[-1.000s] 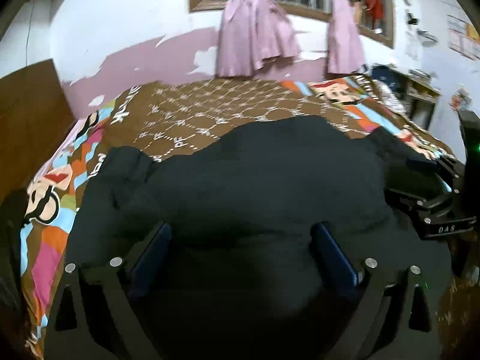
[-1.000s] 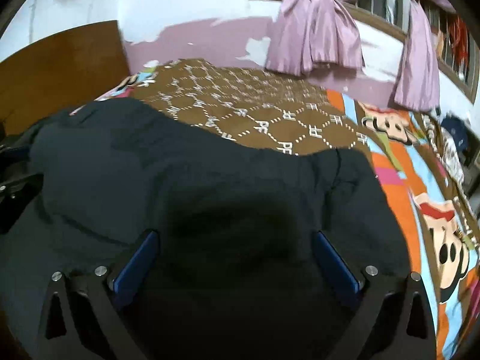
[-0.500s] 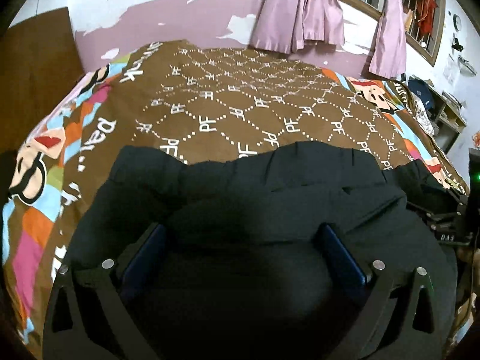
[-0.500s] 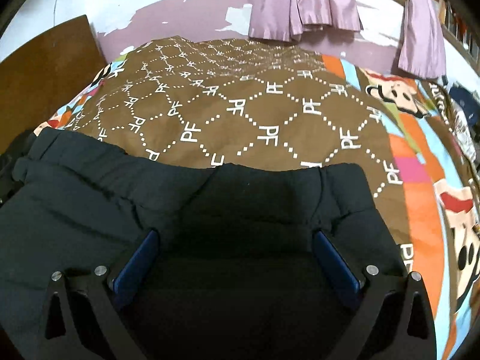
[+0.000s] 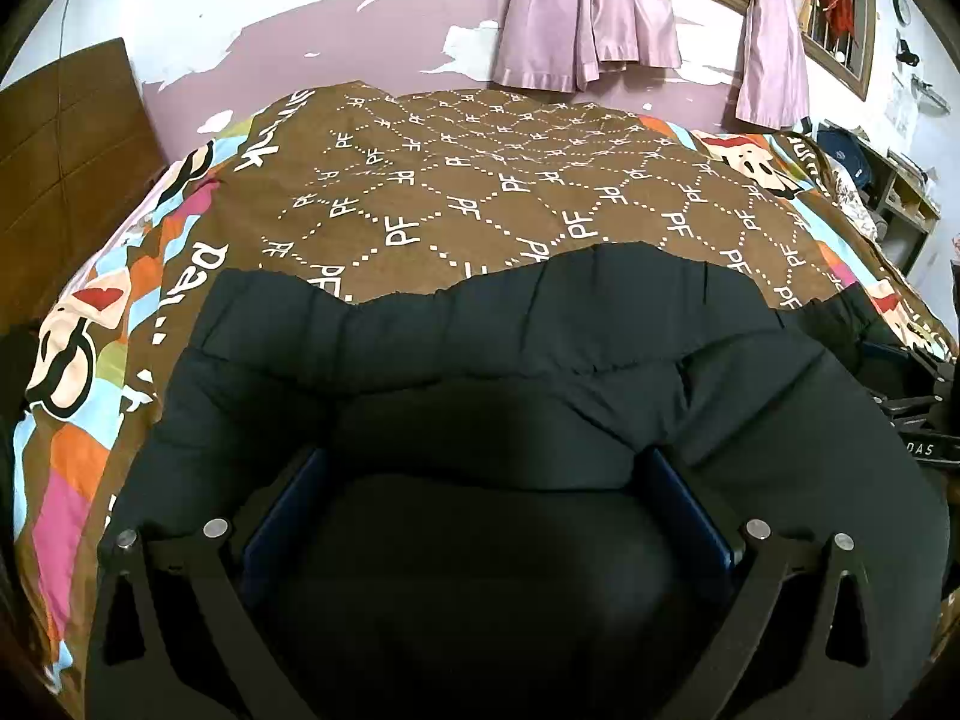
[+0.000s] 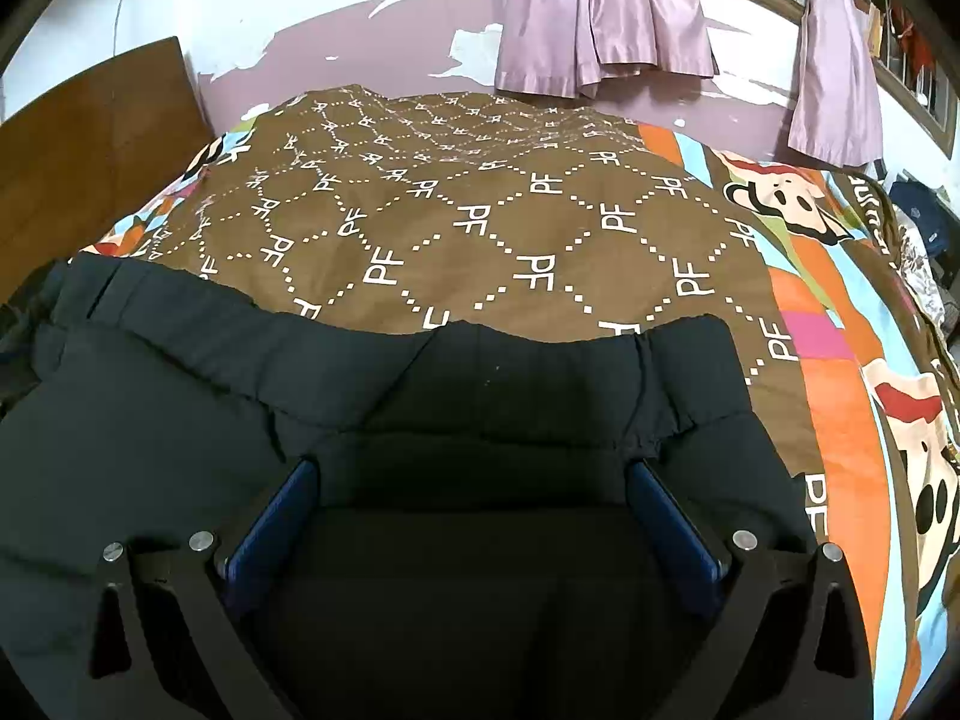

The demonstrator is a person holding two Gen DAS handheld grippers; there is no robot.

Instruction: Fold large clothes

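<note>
Black padded garment (image 5: 540, 372) lies spread on the near half of a brown bedspread (image 5: 492, 192) printed with white "PF" lattice and cartoon borders, its gathered hem forming the far edge. Left: the left gripper (image 5: 480, 480) has its blue-padded fingers (image 5: 282, 516) spread wide, with a bulge of the dark fabric filling the gap between them; no pinch is visible. Right: the right gripper (image 6: 468, 480) is likewise spread wide over the same garment (image 6: 540, 372), its blue pads (image 6: 666, 516) flanking a flat fold. Behind the bed, pink curtains (image 6: 606, 18) hang against a peeling mauve wall (image 5: 336, 54).
</note>
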